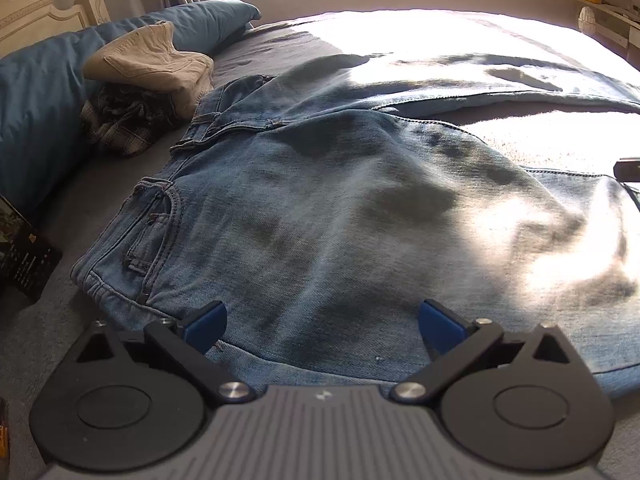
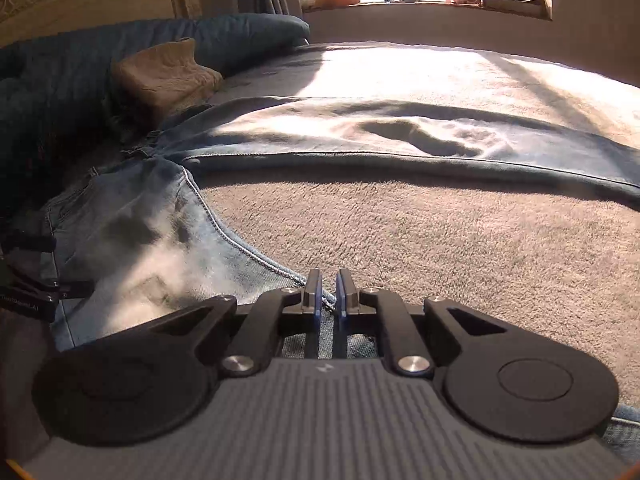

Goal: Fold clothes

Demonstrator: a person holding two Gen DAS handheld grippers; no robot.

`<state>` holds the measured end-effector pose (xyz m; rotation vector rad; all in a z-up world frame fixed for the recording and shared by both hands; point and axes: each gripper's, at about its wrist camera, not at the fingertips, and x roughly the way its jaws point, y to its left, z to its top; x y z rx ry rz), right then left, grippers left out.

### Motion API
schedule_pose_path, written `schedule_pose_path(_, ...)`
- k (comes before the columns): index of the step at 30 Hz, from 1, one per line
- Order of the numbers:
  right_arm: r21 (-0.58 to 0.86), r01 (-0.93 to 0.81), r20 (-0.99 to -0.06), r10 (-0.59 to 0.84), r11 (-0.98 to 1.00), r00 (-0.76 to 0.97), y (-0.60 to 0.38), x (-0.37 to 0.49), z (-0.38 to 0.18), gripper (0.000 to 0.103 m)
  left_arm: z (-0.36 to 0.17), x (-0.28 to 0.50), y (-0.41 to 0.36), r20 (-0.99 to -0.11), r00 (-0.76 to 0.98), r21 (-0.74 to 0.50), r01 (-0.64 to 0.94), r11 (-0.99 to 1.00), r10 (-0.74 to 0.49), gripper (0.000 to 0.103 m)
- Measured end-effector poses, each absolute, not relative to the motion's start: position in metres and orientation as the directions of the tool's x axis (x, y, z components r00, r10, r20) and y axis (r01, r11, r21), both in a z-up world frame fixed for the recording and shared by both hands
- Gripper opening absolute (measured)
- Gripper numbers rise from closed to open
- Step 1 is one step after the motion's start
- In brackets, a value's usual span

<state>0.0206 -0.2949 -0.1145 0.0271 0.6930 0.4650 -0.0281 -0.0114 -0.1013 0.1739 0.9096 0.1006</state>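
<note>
Left wrist view: blue jeans [image 1: 320, 200] lie spread across the centre of the frame on a grey-beige blanket [image 1: 520, 128], waistband toward the left, one leg running to the upper right. The left gripper [image 1: 322, 326] stands at lower centre over the denim, jaws wide apart, nothing between the blue pads. A folded beige garment [image 1: 152, 60] rests on plaid cloth [image 1: 120, 124] at upper left, against a blue pillow [image 1: 40, 92].

Right wrist view: the right gripper [image 2: 328, 292] sits at lower centre, jaws drawn narrow on the stitched edge of the jeans [image 2: 132, 232], denim passing between the pads. A jeans leg crosses the middle of the frame.
</note>
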Motion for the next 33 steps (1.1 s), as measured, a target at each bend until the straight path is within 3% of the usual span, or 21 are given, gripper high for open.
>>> schedule_pose_path(6, 0.217, -0.557, -0.627, 0.552, 0.802, 0.55, -0.251, 0.025, -0.121, 0.008, -0.104, -0.028, -0.009, -0.779, 0.609, 0.173, -0.023, 0.985, 0.151, 0.103)
schedule_pose_path(10, 0.238, -0.442, -0.64, 0.482, 0.865, 0.598, -0.25, 0.057, -0.135, 0.0, -0.103, -0.03, -0.007, -0.78, 0.608, 0.17, -0.023, 0.985, 0.148, 0.103)
schedule_pose_path(12, 0.244, -0.381, -0.622, 0.445, 0.892, 0.645, -0.262, 0.058, -0.12, 0.007, -0.101, -0.03, -0.008, -0.776, 0.612, 0.187, -0.013, 0.982, 0.156, 0.103)
schedule_pose_path(18, 0.262, -0.368, -0.58, 0.45, 0.892, 0.679, -0.314, 0.014, -0.084, 0.007, -0.088, -0.034, -0.017, -0.714, 0.677, 0.257, 0.01, 0.966, 0.182, 0.103)
schedule_pose_path(22, 0.224, -0.3, -0.682, 0.369, 0.927, 0.632, -0.343, -0.016, -0.105, 0.007, -0.096, -0.03, -0.026, -0.733, 0.664, 0.244, 0.052, 0.968, 0.149, 0.103)
schedule_pose_path(25, 0.107, -0.192, -0.745, 0.207, 0.975, 0.634, -0.368, -0.026, -0.122, 0.001, -0.103, -0.03, -0.03, -0.743, 0.653, 0.248, 0.061, 0.967, 0.149, 0.103)
schedule_pose_path(28, 0.081, -0.097, -0.746, 0.125, 0.992, 0.654, -0.39, -0.034, -0.117, 0.002, -0.103, -0.03, -0.027, -0.747, 0.65, 0.229, 0.05, 0.972, 0.143, 0.103)
schedule_pose_path(29, 0.083, -0.068, -0.742, 0.107, 0.994, 0.661, -0.397, -0.036, -0.113, 0.007, -0.103, -0.03, -0.026, -0.749, 0.647, 0.221, 0.043, 0.974, 0.141, 0.103)
schedule_pose_path(33, 0.133, -0.236, -0.698, 0.26, 0.963, 0.667, -0.369, -0.048, -0.105, 0.007, -0.104, -0.031, -0.023, -0.756, 0.64, 0.2, 0.026, 0.979, 0.138, 0.103)
